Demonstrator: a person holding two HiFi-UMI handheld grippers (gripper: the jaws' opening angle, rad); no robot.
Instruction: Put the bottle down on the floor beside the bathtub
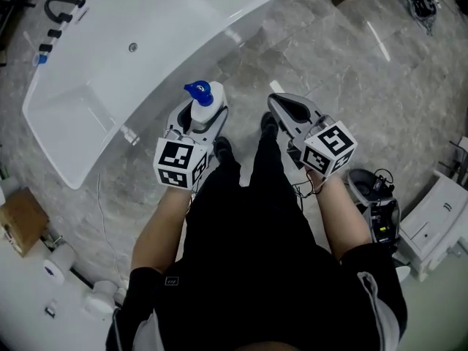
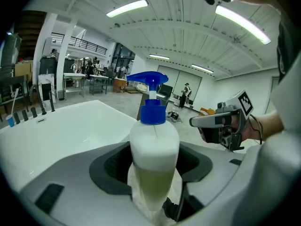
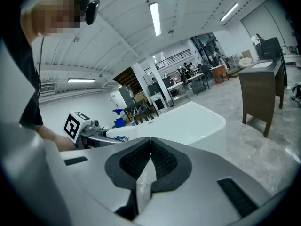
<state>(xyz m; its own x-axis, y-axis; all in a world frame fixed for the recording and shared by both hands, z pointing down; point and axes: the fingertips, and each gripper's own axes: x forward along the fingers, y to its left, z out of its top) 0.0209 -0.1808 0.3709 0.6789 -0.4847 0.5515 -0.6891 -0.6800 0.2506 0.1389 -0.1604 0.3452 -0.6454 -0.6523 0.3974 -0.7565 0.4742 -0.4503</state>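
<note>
A white spray bottle (image 1: 202, 111) with a blue trigger top stands upright between the jaws of my left gripper (image 1: 206, 114), which is shut on its body. The left gripper view has the bottle (image 2: 154, 160) filling the gap between the dark pads. The white bathtub (image 1: 124, 57) lies to the left and ahead, close beside the bottle. My right gripper (image 1: 284, 105) hangs over the grey marble floor (image 1: 344, 86) to the right of my legs, its jaws pressed together with nothing between them, as the right gripper view (image 3: 150, 147) confirms.
My legs and dark shoes (image 1: 223, 149) stand between the two grippers. A black faucet (image 1: 62, 6) sits at the tub's far left end. A white unit (image 1: 435, 221) and cabled equipment (image 1: 376, 210) stand at the right. A cardboard box (image 1: 22, 221) lies at the left.
</note>
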